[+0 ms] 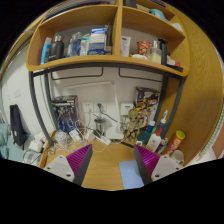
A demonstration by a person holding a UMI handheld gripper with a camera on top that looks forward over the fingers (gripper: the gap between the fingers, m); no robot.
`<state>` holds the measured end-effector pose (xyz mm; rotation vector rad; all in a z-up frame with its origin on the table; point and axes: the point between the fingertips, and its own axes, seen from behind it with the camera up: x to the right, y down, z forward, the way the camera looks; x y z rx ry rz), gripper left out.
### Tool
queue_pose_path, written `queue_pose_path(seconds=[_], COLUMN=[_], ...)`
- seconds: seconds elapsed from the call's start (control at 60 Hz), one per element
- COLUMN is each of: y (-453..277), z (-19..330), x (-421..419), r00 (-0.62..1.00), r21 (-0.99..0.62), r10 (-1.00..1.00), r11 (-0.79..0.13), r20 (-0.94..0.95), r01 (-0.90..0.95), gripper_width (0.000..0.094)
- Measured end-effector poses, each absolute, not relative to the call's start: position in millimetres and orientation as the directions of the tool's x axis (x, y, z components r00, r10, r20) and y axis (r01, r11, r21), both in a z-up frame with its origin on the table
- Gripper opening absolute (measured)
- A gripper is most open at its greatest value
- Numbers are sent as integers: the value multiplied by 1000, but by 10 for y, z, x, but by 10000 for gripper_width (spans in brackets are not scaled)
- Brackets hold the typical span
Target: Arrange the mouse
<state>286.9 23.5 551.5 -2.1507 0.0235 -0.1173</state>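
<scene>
The gripper was raised and pointed at the wall above the light wooden desk. Its fingers with magenta pads stood wide apart, nothing between them. No mouse could be made out anywhere in the view. A pale blue flat mat lay on the desk beside the right finger. Beyond the fingers, tangled cables hung against the white wall. Overhead, a wooden two-bay shelf carried assorted boxes and bottles. An orange-capped bottle stood at the right.
</scene>
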Motion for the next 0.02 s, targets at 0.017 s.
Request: queue_pose_path(seconds=[0.017], y=[221], z=[5517], x=[2847], r00=[995], r21=[-834], r10=[-63], r11=[-550], r20=[75], r01=[28], gripper_width=[842])
